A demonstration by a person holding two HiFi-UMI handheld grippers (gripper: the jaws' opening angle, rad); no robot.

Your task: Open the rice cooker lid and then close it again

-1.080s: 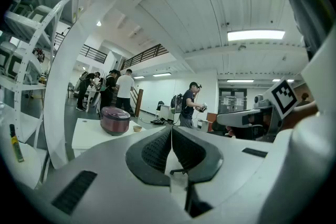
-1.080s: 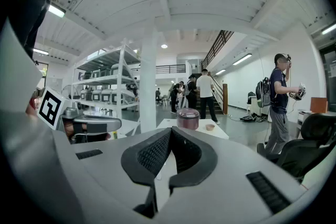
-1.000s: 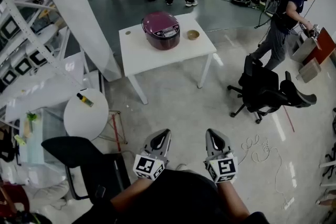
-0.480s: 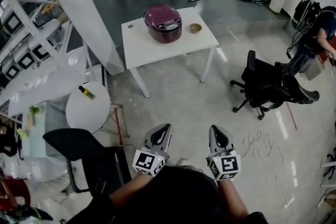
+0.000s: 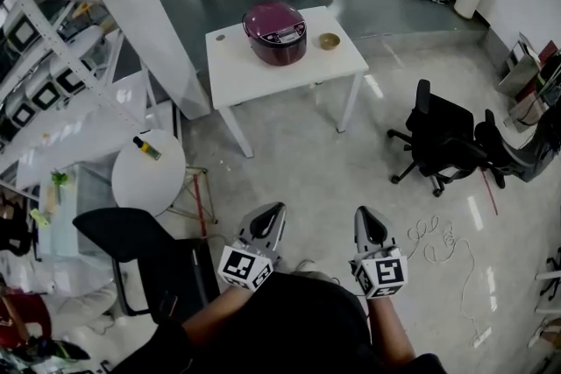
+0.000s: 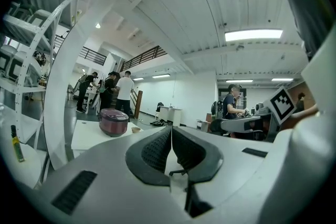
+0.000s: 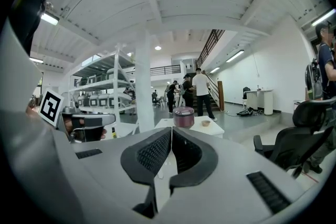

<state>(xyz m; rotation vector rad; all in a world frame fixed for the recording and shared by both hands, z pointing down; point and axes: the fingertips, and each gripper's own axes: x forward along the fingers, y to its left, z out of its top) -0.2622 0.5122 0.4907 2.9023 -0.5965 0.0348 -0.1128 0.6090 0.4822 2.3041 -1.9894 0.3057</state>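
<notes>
A maroon rice cooker [image 5: 275, 32] with its lid down sits on a white table [image 5: 254, 79] far ahead of me; it also shows small in the left gripper view as the cooker [image 6: 114, 121] and in the right gripper view as the cooker [image 7: 184, 117]. My left gripper [image 5: 267, 222] and right gripper [image 5: 369, 226] are held side by side close to my body, several steps short of the table. Both have their jaws pressed together with nothing between them.
A small bowl [image 5: 329, 41] stands on the table right of the cooker. A round white side table [image 5: 149, 184] with a bottle [image 5: 146, 148] and a black chair [image 5: 131, 250] are at my left, black office chairs [image 5: 447, 144] at my right. White shelving [image 5: 53, 57] lines the left; people stand beyond the table.
The view has shifted slightly toward the table, which now sits a little higher and to the right. A person at the right has passed out of view. Both grippers stay shut.
</notes>
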